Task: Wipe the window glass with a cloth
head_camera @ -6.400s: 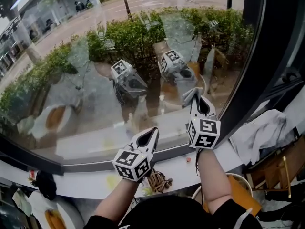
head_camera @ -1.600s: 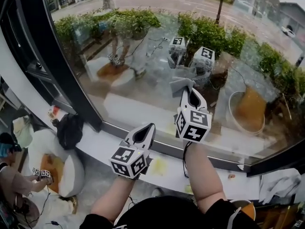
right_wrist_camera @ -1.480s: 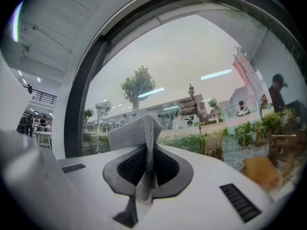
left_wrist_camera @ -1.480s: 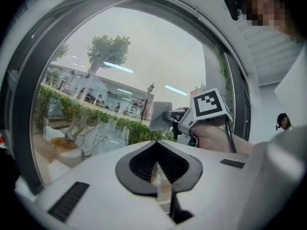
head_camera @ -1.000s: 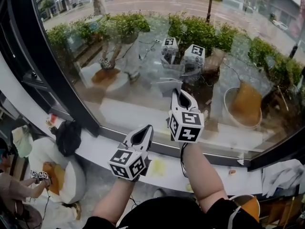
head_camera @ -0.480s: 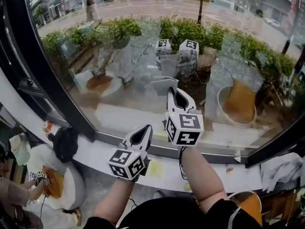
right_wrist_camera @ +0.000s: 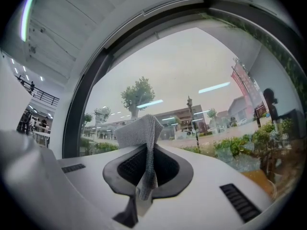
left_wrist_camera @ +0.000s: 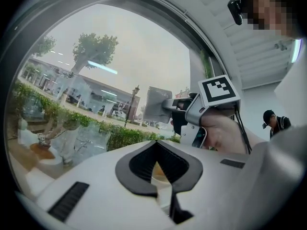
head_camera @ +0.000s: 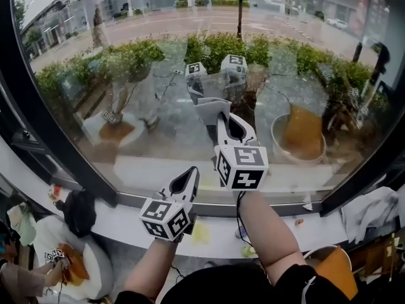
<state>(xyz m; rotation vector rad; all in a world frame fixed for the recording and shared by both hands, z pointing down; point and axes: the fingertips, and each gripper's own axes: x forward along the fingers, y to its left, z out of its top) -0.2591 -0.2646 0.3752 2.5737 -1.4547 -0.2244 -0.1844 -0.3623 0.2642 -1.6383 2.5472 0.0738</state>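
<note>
A grey cloth (head_camera: 211,109) sticks up from my right gripper (head_camera: 221,118), which is shut on it and raised in front of the window glass (head_camera: 145,106). I cannot tell whether the cloth touches the pane. In the right gripper view the cloth (right_wrist_camera: 139,130) stands pinched between the jaws of the right gripper (right_wrist_camera: 144,150), with the glass just beyond. My left gripper (head_camera: 191,172) hangs lower, by the bottom frame, shut with nothing in it. In the left gripper view the left gripper (left_wrist_camera: 158,145) is shut, and the right gripper (left_wrist_camera: 178,110) with the cloth (left_wrist_camera: 157,104) shows above it.
A black frame (head_camera: 38,132) curves around the pane. Below runs a white sill (head_camera: 123,223) with a yellow smear (head_camera: 201,233). A white rag (head_camera: 373,209) lies at the right, a black bag (head_camera: 79,211) at the left. A person (head_camera: 19,277) sits lower left.
My right gripper has stayed raised at the glass with the cloth while the view swung across the pane. The left gripper has stayed low near the sill.
</note>
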